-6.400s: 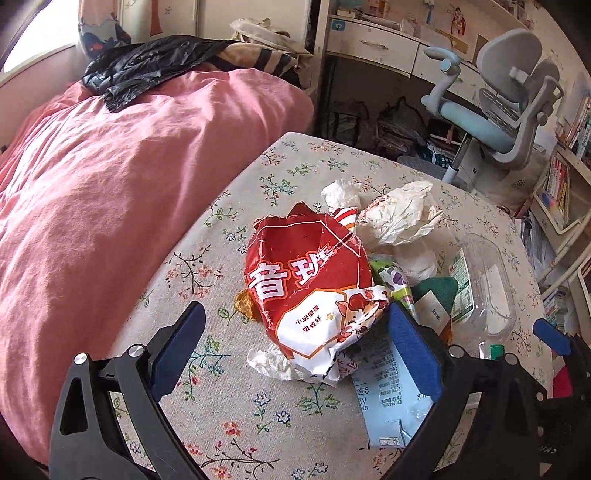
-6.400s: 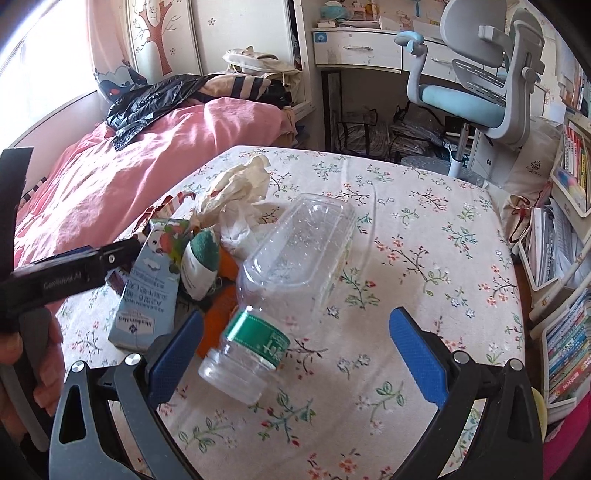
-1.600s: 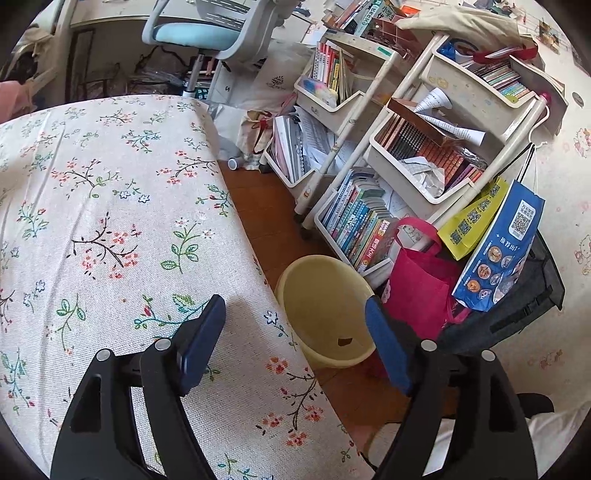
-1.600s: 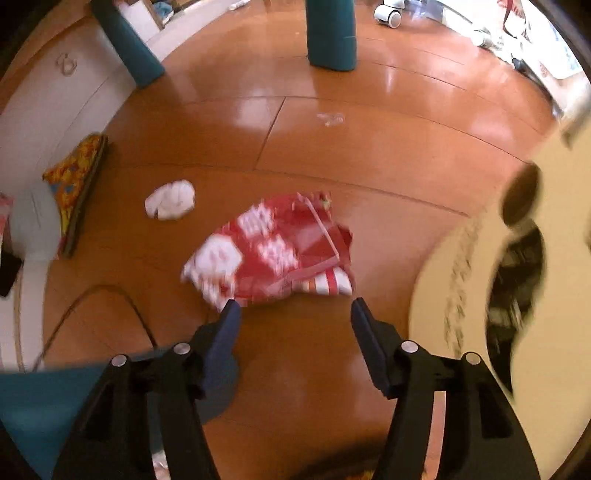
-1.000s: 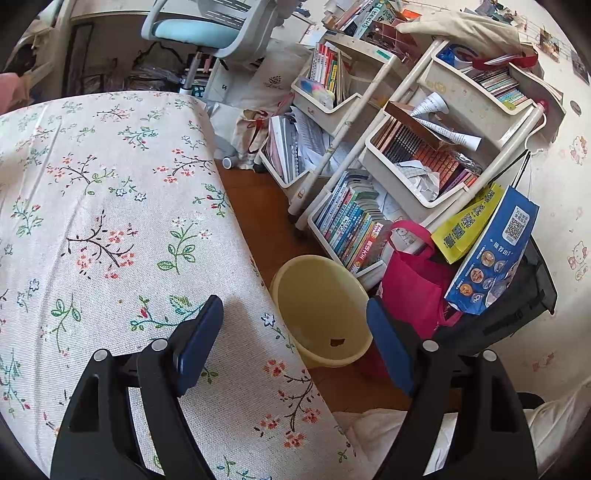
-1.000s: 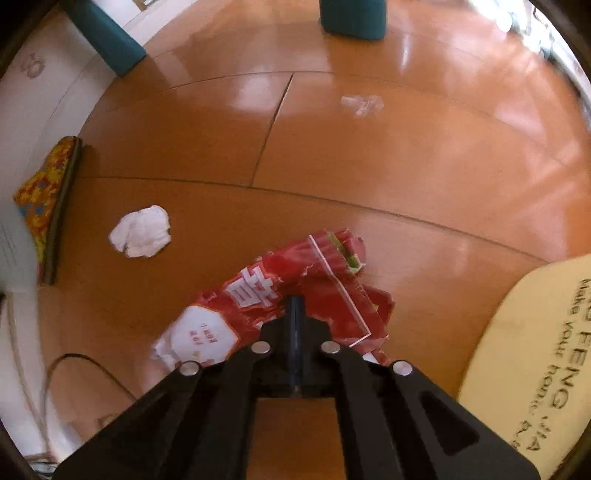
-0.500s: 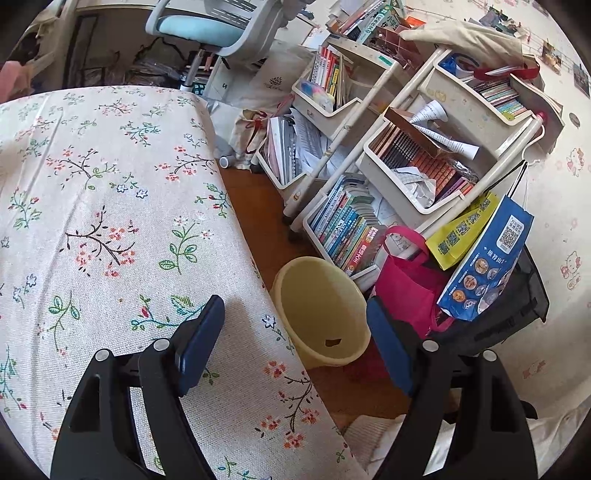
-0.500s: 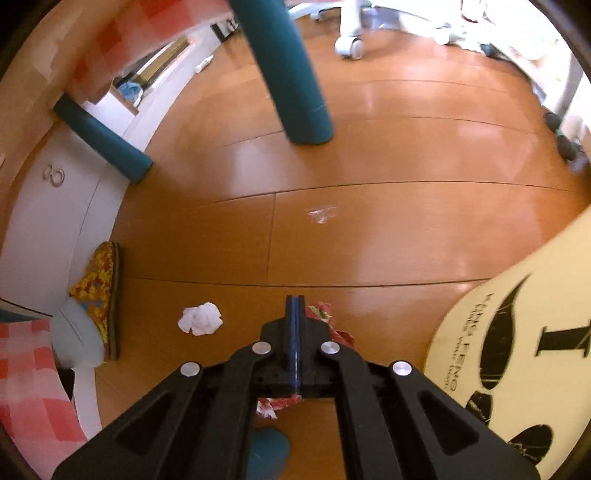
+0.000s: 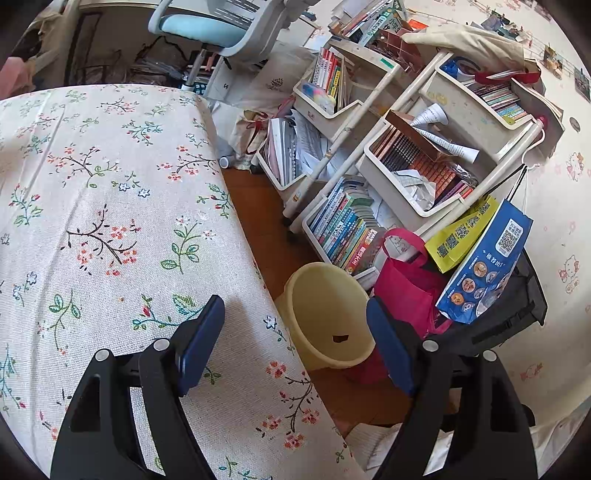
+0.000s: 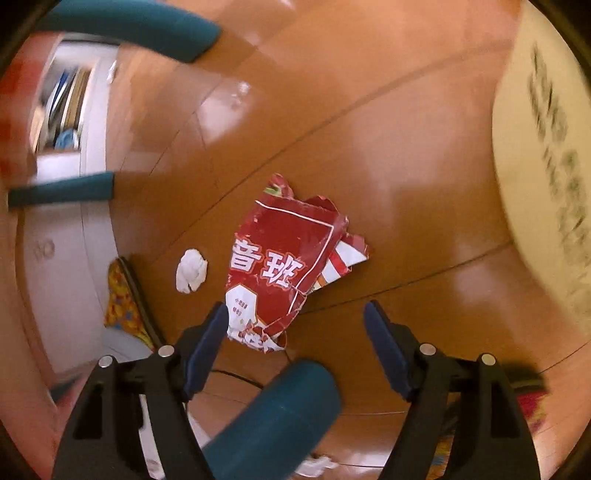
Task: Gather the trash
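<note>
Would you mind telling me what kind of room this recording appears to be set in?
Probably a child's bedroom or study at home: rolling shelf carts crammed with books, a desk chair by a desk, and cartoon cat stickers on the wall. The flowered cloth and wooden floor fit a home too.

The left wrist camera looked obliquely down over the floral tablecloth's [image 9: 110, 206] edge toward a yellow bin [image 9: 325, 314] and bookshelves [image 9: 424, 155], while the right looked steeply down at the wooden floor [image 10: 369, 147], sharing nothing recognisable.
</note>
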`<move>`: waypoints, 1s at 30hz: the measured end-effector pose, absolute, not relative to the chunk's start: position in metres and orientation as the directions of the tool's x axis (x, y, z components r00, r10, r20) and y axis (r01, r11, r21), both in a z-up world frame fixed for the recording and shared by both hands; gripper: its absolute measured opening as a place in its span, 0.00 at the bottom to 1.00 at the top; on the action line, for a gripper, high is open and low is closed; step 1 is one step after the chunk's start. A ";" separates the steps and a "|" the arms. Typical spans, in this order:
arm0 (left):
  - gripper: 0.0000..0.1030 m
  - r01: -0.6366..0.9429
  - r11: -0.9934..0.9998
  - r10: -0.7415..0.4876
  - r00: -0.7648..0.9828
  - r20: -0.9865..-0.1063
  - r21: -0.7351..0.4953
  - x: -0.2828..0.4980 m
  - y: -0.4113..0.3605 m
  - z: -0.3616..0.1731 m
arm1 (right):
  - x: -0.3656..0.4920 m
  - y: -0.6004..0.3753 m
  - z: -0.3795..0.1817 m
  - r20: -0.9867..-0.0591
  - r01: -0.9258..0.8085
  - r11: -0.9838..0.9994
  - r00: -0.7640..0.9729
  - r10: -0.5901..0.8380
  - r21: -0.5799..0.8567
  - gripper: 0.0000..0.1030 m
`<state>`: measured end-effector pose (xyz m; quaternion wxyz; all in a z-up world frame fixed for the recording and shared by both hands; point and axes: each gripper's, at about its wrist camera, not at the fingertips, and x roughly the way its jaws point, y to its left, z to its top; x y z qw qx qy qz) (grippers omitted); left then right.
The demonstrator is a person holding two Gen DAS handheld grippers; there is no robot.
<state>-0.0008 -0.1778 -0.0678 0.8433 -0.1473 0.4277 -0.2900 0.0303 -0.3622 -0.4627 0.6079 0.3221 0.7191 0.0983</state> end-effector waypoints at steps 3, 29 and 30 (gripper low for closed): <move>0.73 0.363 0.788 -0.616 0.466 -0.635 -0.497 0.000 -0.177 -0.068 | 0.028 -0.360 -0.479 -0.786 0.417 0.725 -0.038 0.617 0.549 0.61; 0.73 0.338 0.772 -0.634 0.469 -0.615 -0.538 0.003 -0.167 -0.071 | 0.066 -0.375 -0.230 -0.786 0.031 0.893 0.488 0.379 0.449 0.02; 0.73 0.333 0.773 -0.632 0.472 -0.614 -0.539 0.003 -0.166 -0.071 | 0.063 -0.381 -0.214 -0.772 0.028 0.896 0.520 0.366 0.444 0.02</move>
